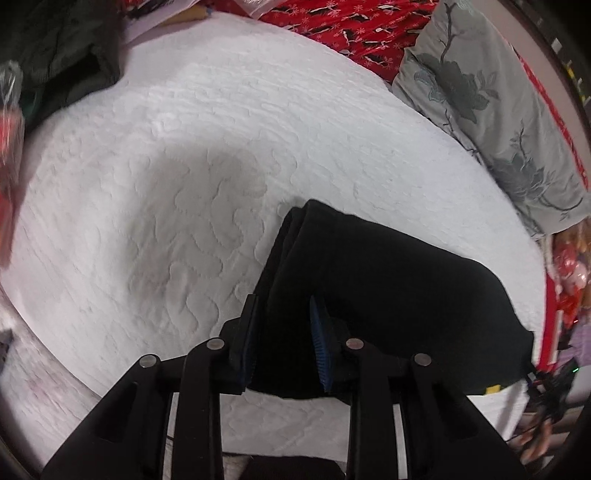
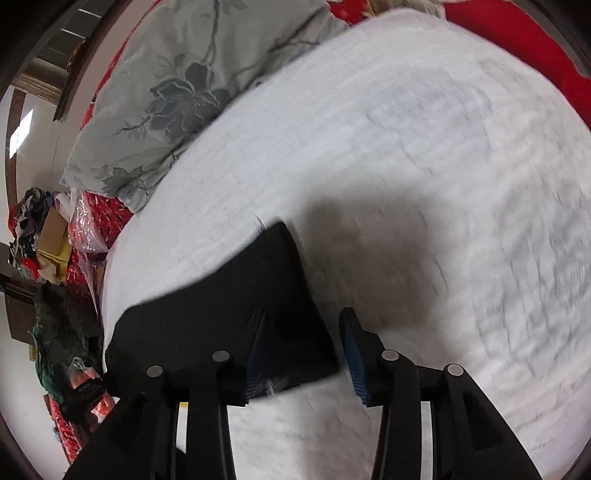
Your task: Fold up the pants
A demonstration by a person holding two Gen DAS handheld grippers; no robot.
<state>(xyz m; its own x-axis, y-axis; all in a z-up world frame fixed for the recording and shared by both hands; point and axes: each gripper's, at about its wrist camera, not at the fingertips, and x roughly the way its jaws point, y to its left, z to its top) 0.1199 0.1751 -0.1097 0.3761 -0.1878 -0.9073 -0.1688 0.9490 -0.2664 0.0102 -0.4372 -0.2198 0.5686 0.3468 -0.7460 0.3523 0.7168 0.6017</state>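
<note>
The black pants (image 1: 388, 277) lie folded in a thick stack on the white quilted bed (image 1: 184, 147). My left gripper (image 1: 282, 306) straddles their left edge. Cloth fills the gap between its blue pads, and the jaws are shut on that layered edge. In the right wrist view the pants (image 2: 221, 295) taper to a corner near my right gripper (image 2: 304, 317). Its left finger rests over the cloth. A strip of white bed shows between the pants' edge and the right pad (image 2: 352, 354), so the jaws stand open.
A grey floral pillow (image 1: 480, 110) (image 2: 177, 92) lies along the bed's side, with a red patterned cloth (image 1: 351, 26) behind it. A dark green garment (image 1: 55, 48) sits at the far left corner. Boxes and bags (image 2: 48, 240) crowd the floor beside the bed.
</note>
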